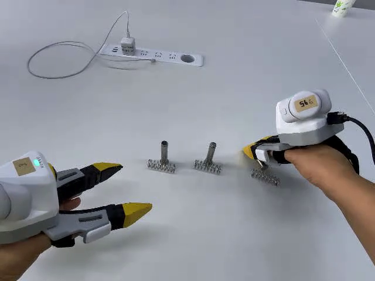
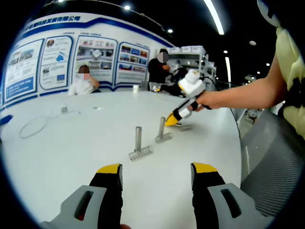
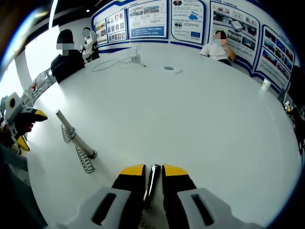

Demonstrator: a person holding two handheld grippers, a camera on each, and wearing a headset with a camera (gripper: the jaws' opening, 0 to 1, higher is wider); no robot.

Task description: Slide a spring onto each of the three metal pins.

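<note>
Two metal pins (image 1: 164,151) (image 1: 210,152) stand upright in the middle of the white table, one spring (image 1: 161,167) and another spring (image 1: 208,167) lying at their feet. A third spring (image 1: 265,177) lies to the right, just below my right gripper (image 1: 258,153). That gripper is shut on the third metal pin (image 3: 152,179), held between its yellow tips. My left gripper (image 1: 132,187) hovers open at the lower left, nothing between its jaws, a short way from the nearer pin (image 2: 138,138). The right gripper (image 2: 174,118) shows beyond the far pin (image 2: 162,126).
A white power strip (image 1: 152,55) with a plugged charger and a looped cable (image 1: 58,58) lies at the back left. A small bottle (image 1: 343,7) stands at the far right corner. People sit at the table's far side (image 2: 83,83).
</note>
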